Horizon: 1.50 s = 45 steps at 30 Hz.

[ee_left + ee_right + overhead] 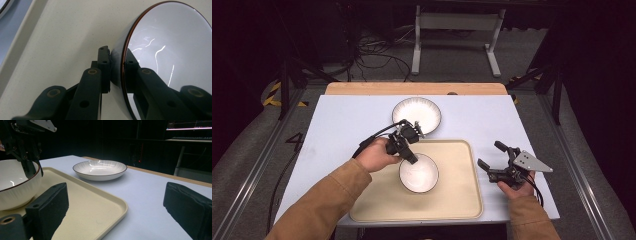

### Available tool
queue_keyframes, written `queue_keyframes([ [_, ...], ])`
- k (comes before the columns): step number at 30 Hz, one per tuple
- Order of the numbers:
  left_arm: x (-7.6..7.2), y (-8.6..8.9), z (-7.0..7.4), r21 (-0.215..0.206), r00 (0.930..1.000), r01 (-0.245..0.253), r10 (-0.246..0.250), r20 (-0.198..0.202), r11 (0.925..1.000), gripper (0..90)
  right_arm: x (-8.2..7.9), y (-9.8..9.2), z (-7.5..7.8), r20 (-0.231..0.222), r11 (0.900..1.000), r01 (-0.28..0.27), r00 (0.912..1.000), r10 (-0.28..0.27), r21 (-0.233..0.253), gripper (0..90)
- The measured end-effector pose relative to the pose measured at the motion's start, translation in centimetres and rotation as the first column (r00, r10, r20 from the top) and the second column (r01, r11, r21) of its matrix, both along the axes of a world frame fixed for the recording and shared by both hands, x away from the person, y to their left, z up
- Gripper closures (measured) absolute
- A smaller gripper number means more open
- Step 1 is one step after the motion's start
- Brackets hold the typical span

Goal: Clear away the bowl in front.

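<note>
A white bowl (419, 173) with a dark rim sits on the beige tray (457, 200). My left gripper (412, 159) is shut on the bowl's far-left rim, one jaw inside and one outside, as the left gripper view shows at the rim (117, 65) of the bowl (170, 45). A shallow white ribbed plate (416, 115) lies on the table just beyond the tray. My right gripper (490, 154) hovers off the tray's right edge, open and holding nothing. In the right gripper view its jaws (117, 202) frame the tray (95, 202), with the bowl (15, 185) at left and the plate (100, 170) behind.
The pale blue tabletop (342, 125) has a wooden strip (412, 88) along its far edge. Beyond it stand a metal frame (457, 40) and loose cables on the floor. Bare tray surface (62, 32) lies to the bowl's side.
</note>
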<state>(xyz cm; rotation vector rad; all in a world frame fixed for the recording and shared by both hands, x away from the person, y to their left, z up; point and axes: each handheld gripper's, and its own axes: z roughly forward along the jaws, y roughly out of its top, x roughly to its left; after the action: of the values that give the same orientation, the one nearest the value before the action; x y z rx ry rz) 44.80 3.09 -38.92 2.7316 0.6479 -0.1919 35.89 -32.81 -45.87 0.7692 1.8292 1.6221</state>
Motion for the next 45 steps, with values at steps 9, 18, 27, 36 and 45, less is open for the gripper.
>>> queue_keyframes([
  [9, 0.3, 0.4, -0.4, -0.001, 0.9998, -0.009, 0.009, -0.016, 1.0, 80.7, 0.0, 0.0, 0.0, -0.001, 1.0, 0.0, 1.0, 0.0, 0.0, 6.8],
  [18, 0.4, 0.4, -0.8, 0.021, 0.9997, -0.018, 0.018, -0.018, 0.9996, 75.2, 0.0, 0.0, 0.0, 0.0, 1.0, 0.0, 1.0, 0.0, 0.0, 7.0],
  [27, 0.3, 0.6, -0.4, -0.002, 0.9996, -0.018, 0.018, -0.022, 0.9998, 63.2, 0.0, 0.0, 0.0, 0.001, 1.0, 0.0, 1.0, 0.0, 0.0, 7.0],
  [36, -0.1, 1.0, 0.7, -0.054, 0.9996, -0.024, 0.025, 0.013, 0.9983, 49.8, 0.0, 0.0, 0.0, 0.0, 1.0, 0.001, 1.0, -0.001, 0.0, 6.9],
  [45, -0.8, 1.9, 2.4, -0.193, 0.9965, -0.039, 0.052, 0.066, 0.9803, 29.1, 0.0, 0.0, 0.0, -0.002, 1.0, 0.001, 1.0, -0.001, 0.0, 6.9],
])
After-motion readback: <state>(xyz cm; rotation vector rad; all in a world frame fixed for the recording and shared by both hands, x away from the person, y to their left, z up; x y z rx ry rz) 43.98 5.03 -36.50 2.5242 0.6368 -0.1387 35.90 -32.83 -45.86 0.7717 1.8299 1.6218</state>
